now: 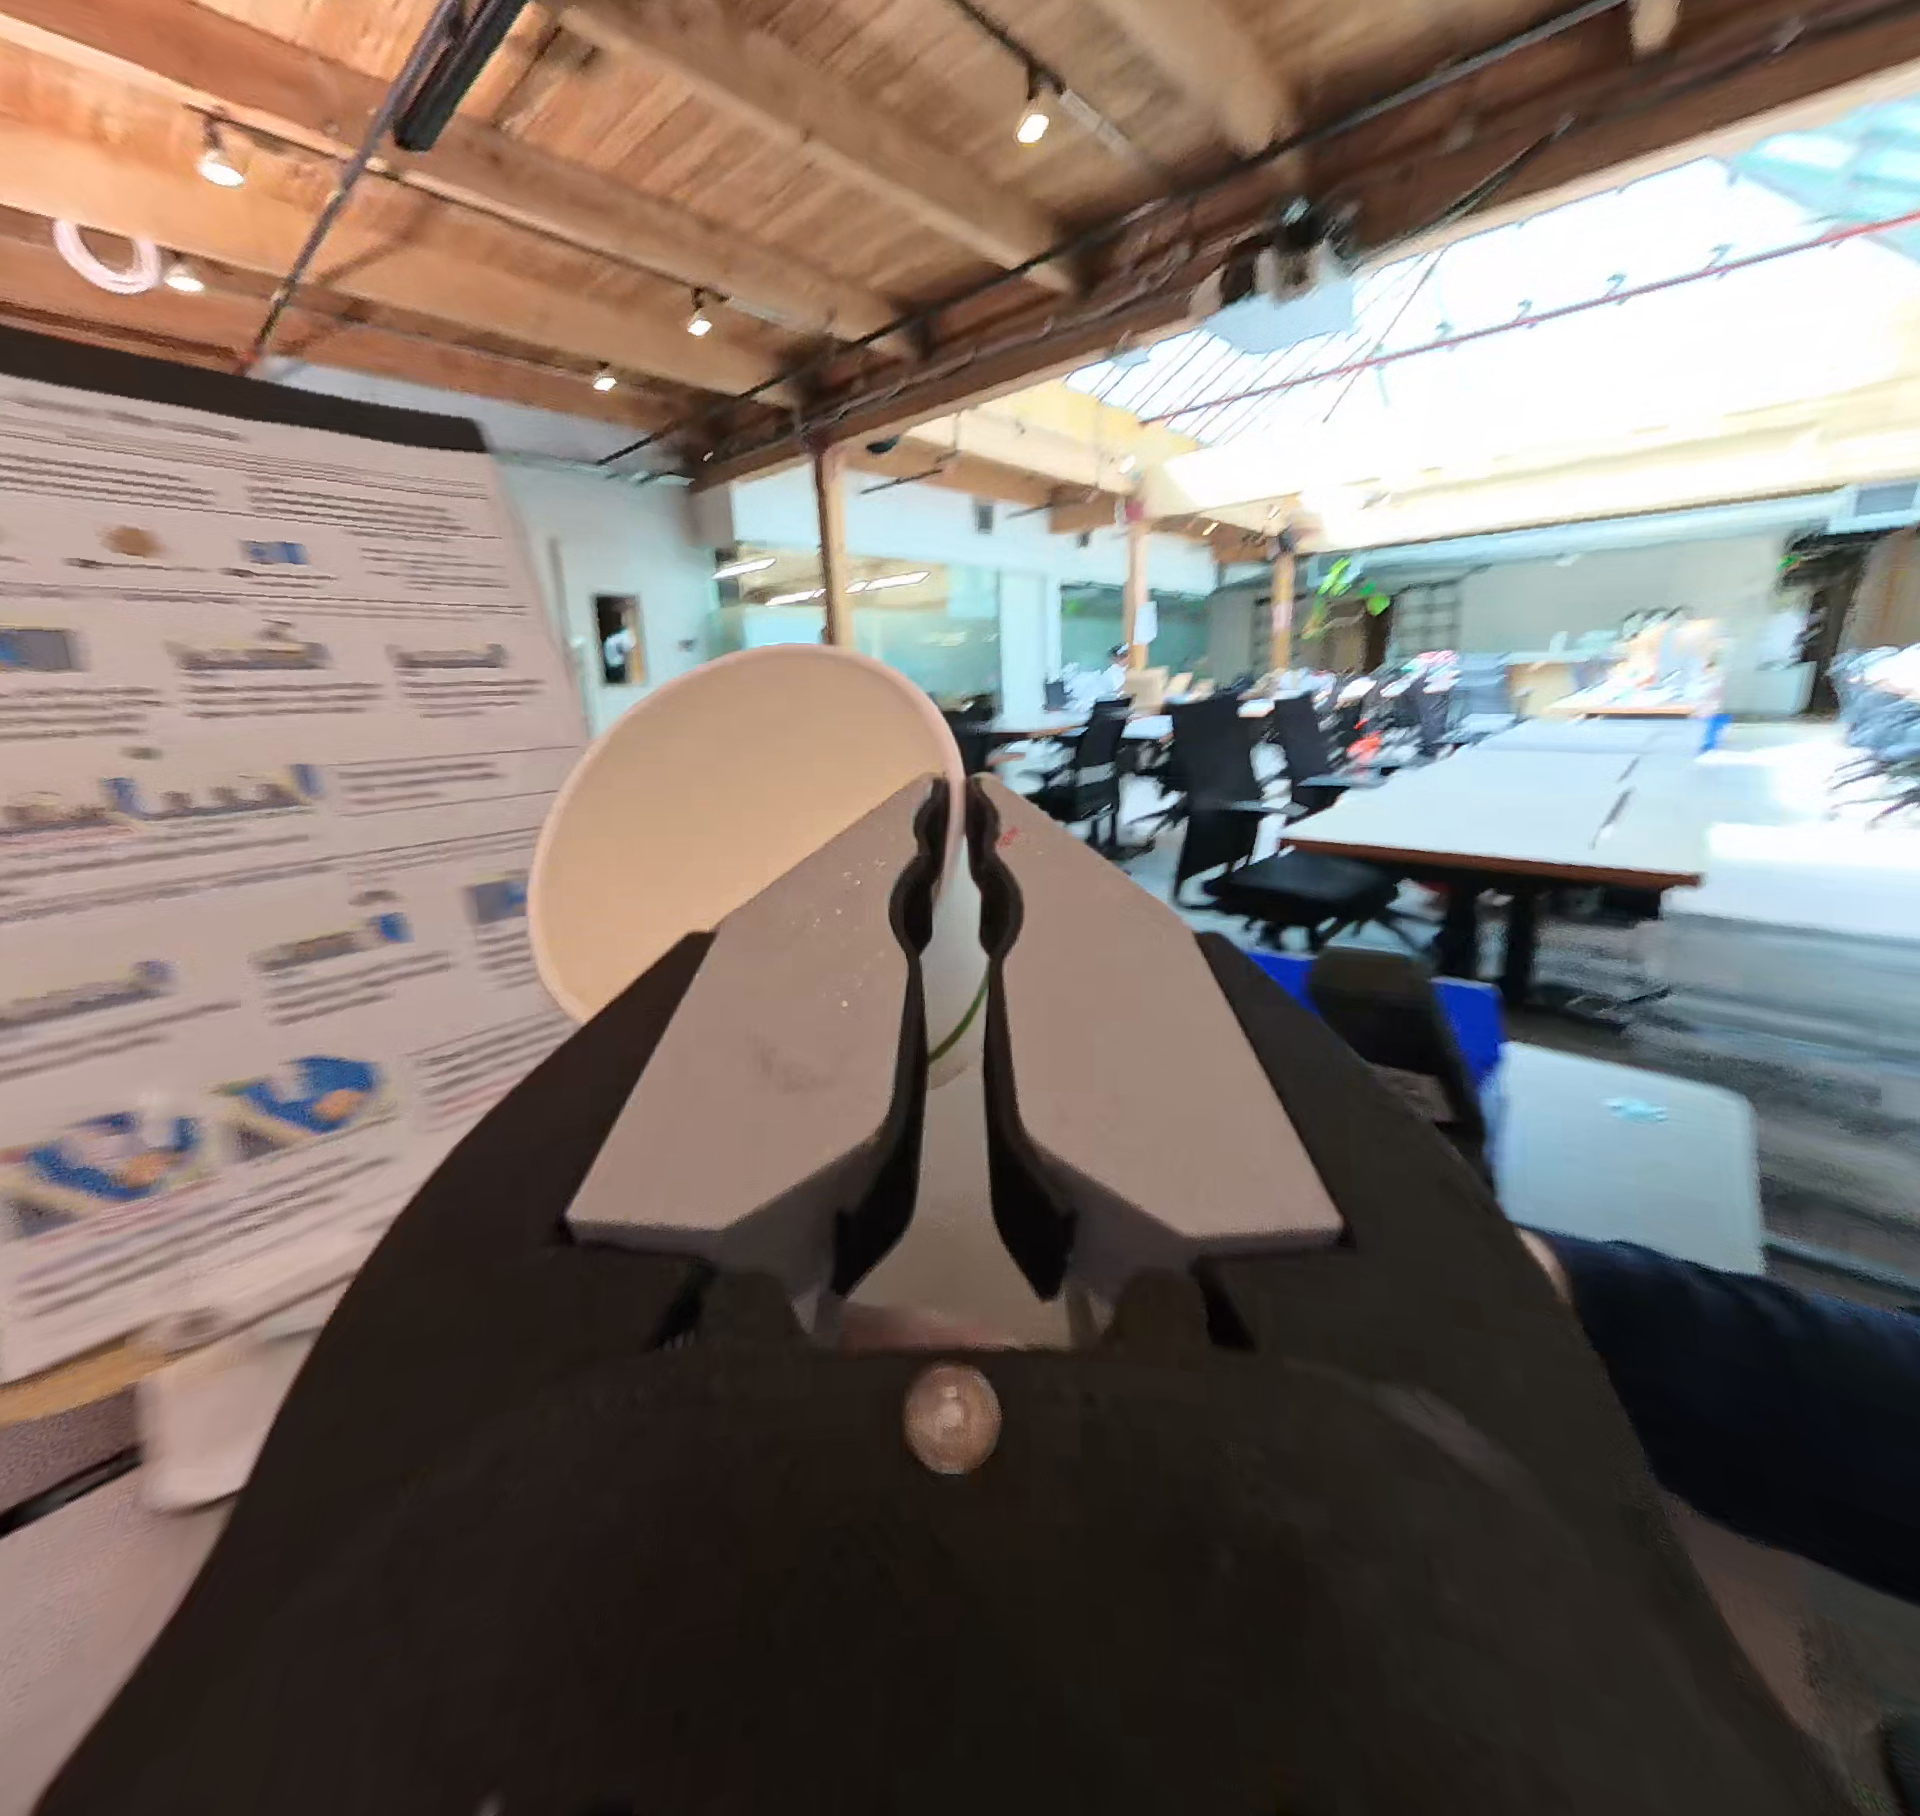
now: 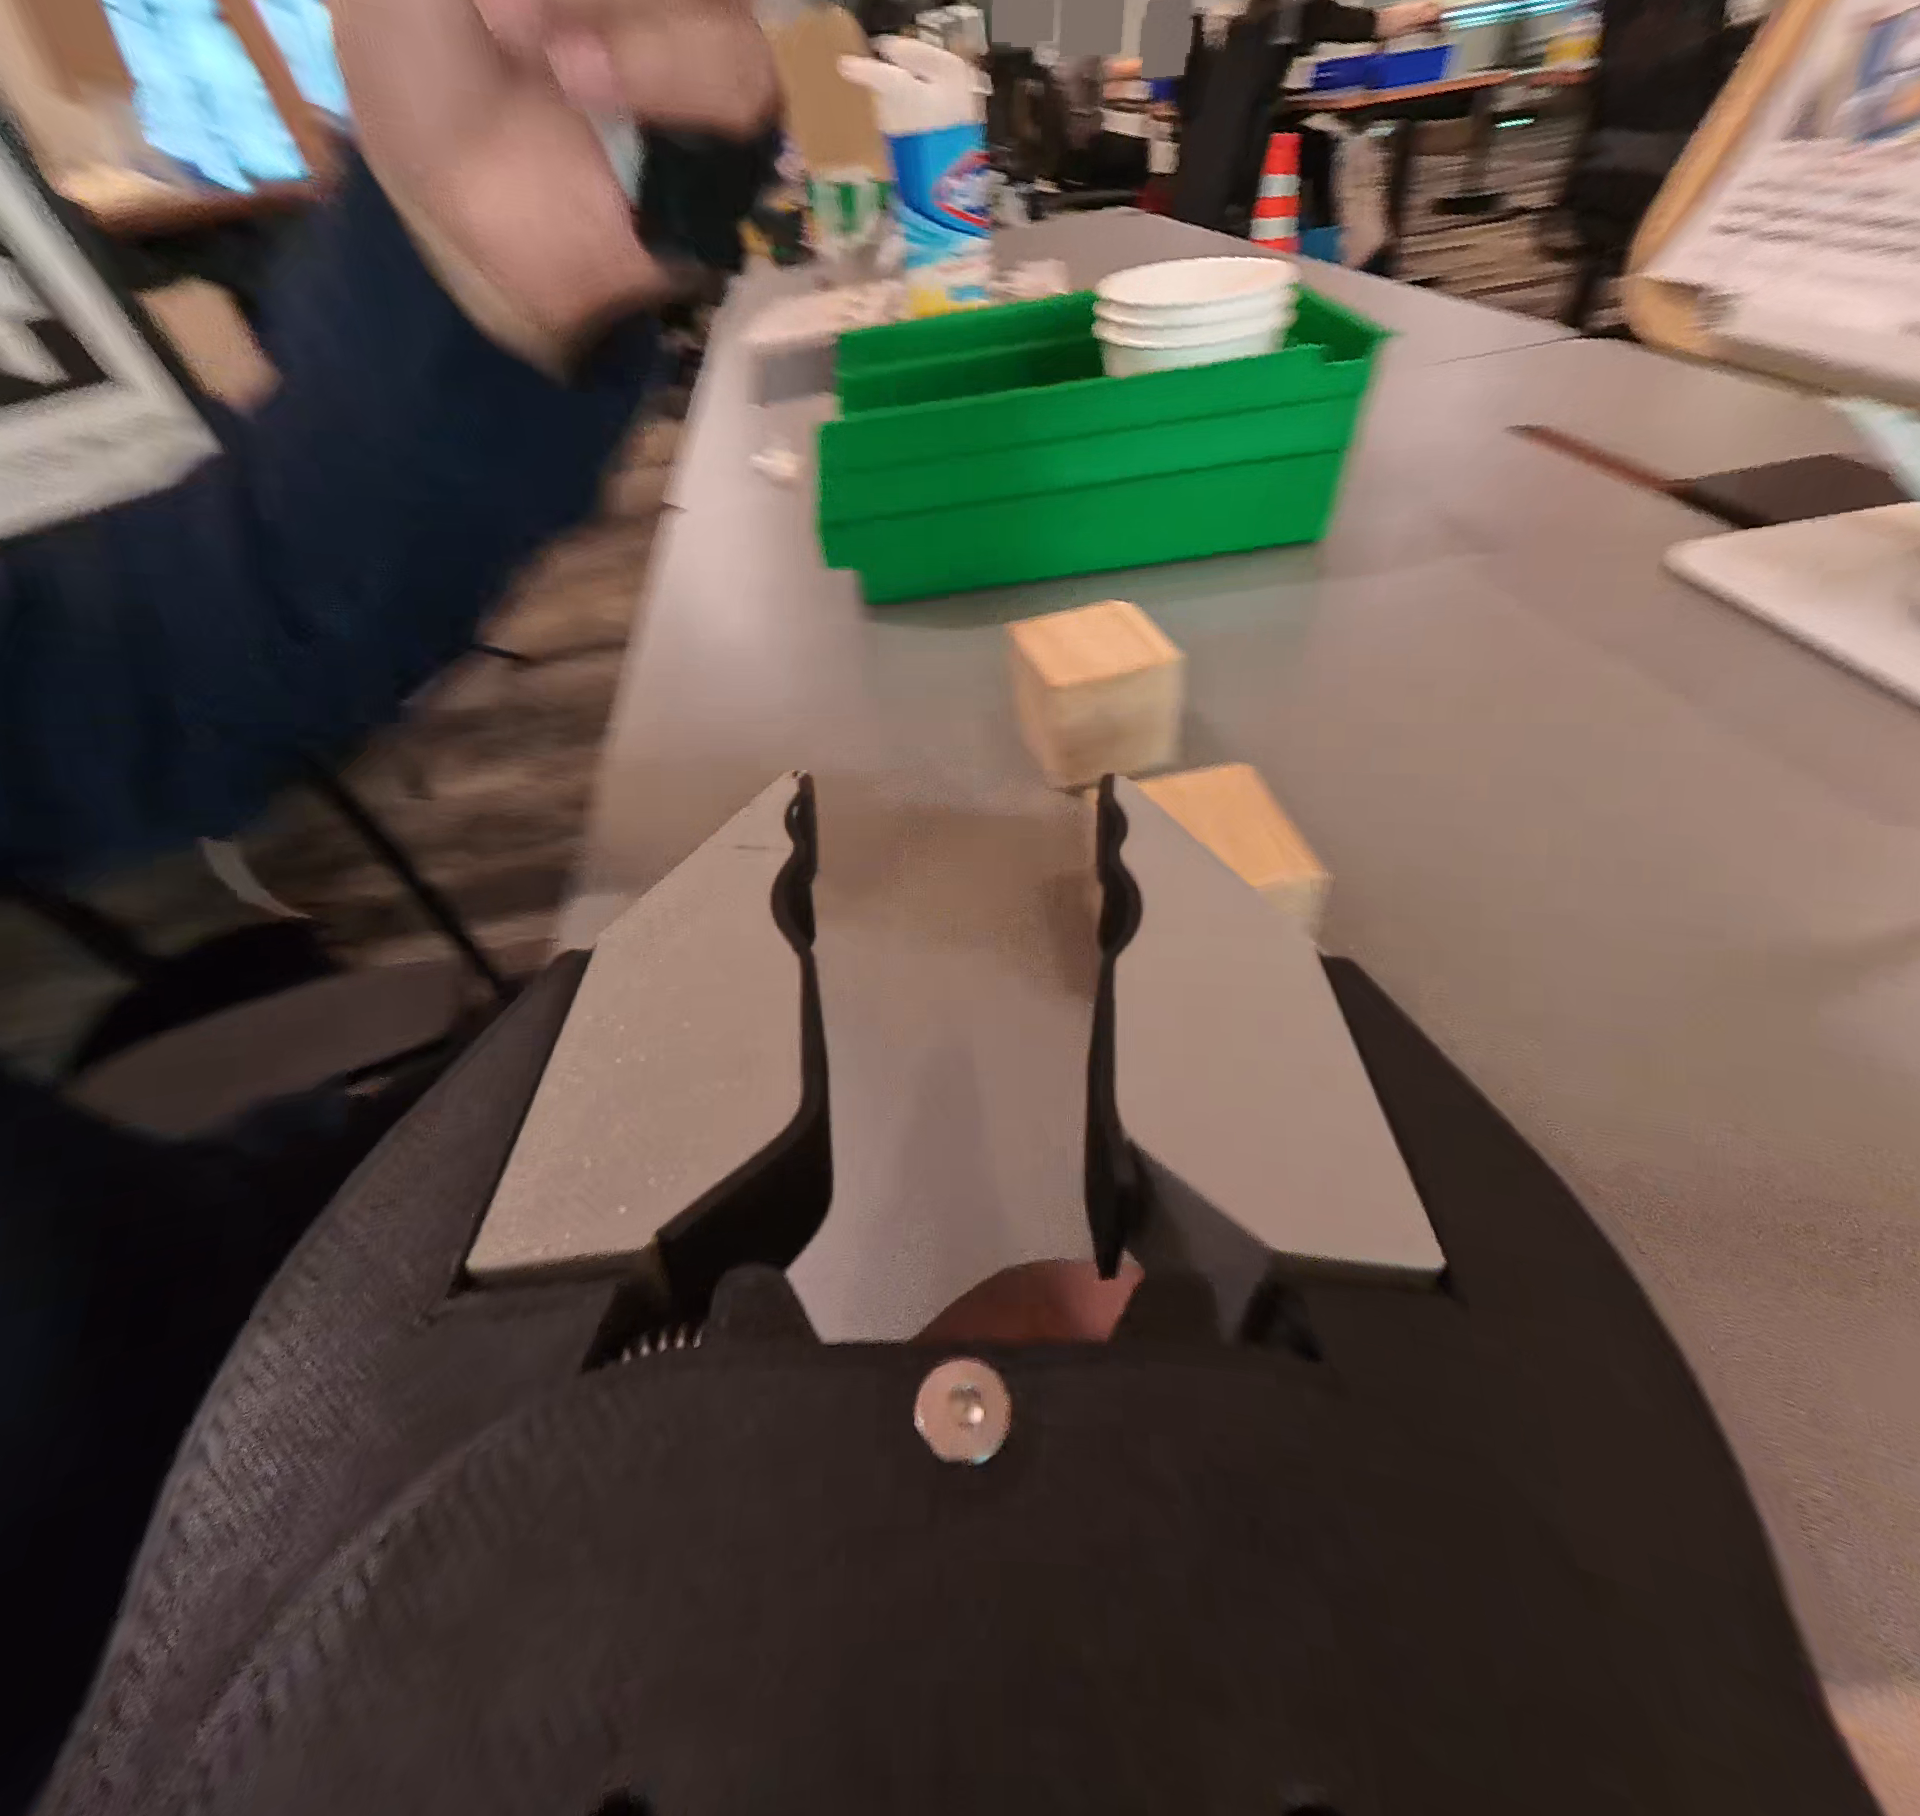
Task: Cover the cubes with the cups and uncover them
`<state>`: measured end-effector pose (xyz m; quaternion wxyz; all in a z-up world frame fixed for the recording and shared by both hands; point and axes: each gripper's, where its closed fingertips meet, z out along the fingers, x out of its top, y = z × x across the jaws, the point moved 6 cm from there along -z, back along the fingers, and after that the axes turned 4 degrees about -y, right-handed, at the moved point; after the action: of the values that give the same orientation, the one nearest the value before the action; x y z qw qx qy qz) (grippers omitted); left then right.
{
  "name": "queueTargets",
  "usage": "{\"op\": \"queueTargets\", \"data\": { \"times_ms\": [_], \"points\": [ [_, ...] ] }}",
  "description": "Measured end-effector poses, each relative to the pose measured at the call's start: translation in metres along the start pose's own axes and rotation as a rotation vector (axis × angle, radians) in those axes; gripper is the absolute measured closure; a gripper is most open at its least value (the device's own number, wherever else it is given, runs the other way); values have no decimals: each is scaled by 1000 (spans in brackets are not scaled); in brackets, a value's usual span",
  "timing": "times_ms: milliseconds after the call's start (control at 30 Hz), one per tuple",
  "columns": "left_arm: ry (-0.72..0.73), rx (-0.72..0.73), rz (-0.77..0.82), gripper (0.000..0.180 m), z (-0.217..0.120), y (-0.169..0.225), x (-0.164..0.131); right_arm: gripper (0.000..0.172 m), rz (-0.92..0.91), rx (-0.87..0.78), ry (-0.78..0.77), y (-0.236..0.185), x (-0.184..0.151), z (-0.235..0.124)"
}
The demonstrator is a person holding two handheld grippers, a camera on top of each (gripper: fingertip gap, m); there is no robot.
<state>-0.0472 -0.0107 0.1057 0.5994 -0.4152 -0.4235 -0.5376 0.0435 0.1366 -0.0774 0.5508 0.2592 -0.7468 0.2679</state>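
Left gripper (image 1: pixel 958 795), frame centre: jaws pinched on the wall of a white paper cup (image 1: pixel 727 810), mouth facing camera. Right gripper (image 2: pixel 956 800): jaws spread, bare. Two pale wooden cubes (image 2: pixel 1096 691) (image 2: pixel 1236 831) sit on the grey table (image 2: pixel 1558 831), right of centre.

open-plan office/lab | desks (image 1: pixel 1496 831) + office chairs (image 1: pixel 1226 779) | exposed wood ceiling (image 1: pixel 727 104) w/ track lights | poster board (image 1: pixel 239 831)

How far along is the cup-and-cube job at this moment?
Early or between rounds. Both wooden cubes sit uncovered on the grey table. The left hand-held gripper pinches a white paper cup by its wall, raised. The right hand-held gripper is open, empty. Spare cups remain in the green bin.
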Motion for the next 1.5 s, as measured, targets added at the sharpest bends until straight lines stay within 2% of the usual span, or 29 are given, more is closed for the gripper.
{"op": "queueTargets", "data": {
  "times_ms": [100,233,300,367,433,500,567,633,733,867,933,967,1067,1167,1233,1333,1367,1433,1500],
  "points": [
    [142,-97,-120,179,2,49,-38,109,94,206,82,-22,10,1],
    [145,-77,-177,179,1,81,-98,102,295,394,284,-23,30,-15],
    [122,-89,-234,179,-1,91,-122,94,411,404,361,-10,36,-23],
    [50,-75,-248,178,-1,95,-143,97,485,367,409,5,35,-28],
    [-39,-108,-260,178,2,100,-159,95,515,355,439,13,35,-31],
    [-126,-156,-254,177,6,105,-171,86,521,336,437,15,34,-31],
    [-210,-214,-222,177,9,110,-178,73,514,286,412,18,32,-27],
    [-270,-244,-176,177,12,113,-182,88,491,246,424,21,32,-29],
    [-343,-254,-62,177,17,114,-183,90,440,223,434,23,33,-37],
    [-546,-295,-22,179,24,106,-194,90,307,26,404,29,32,-40],
    [-639,-299,-12,151,29,96,-197,91,229,-143,369,36,32,-47],
    [-670,-292,7,146,32,89,-196,91,188,-246,345,41,32,-52],
    [-640,-233,69,139,45,64,-184,90,71,-518,319,47,38,-75],
    [-552,-247,94,133,50,47,-175,90,-11,-661,317,43,42,-97],
    [-488,-240,81,135,50,37,-176,90,-21,-709,269,46,36,-104],
    [-453,-175,29,139,46,27,-182,90,35,-675,199,55,22,-102],
    [-450,-166,33,134,43,27,-180,90,54,-669,172,59,18,-102],
    [-398,-140,5,148,40,28,-179,90,55,-724,133,69,15,-109],
    [-419,-106,-26,148,42,24,-183,90,80,-779,114,77,9,-117]
  ]
}}
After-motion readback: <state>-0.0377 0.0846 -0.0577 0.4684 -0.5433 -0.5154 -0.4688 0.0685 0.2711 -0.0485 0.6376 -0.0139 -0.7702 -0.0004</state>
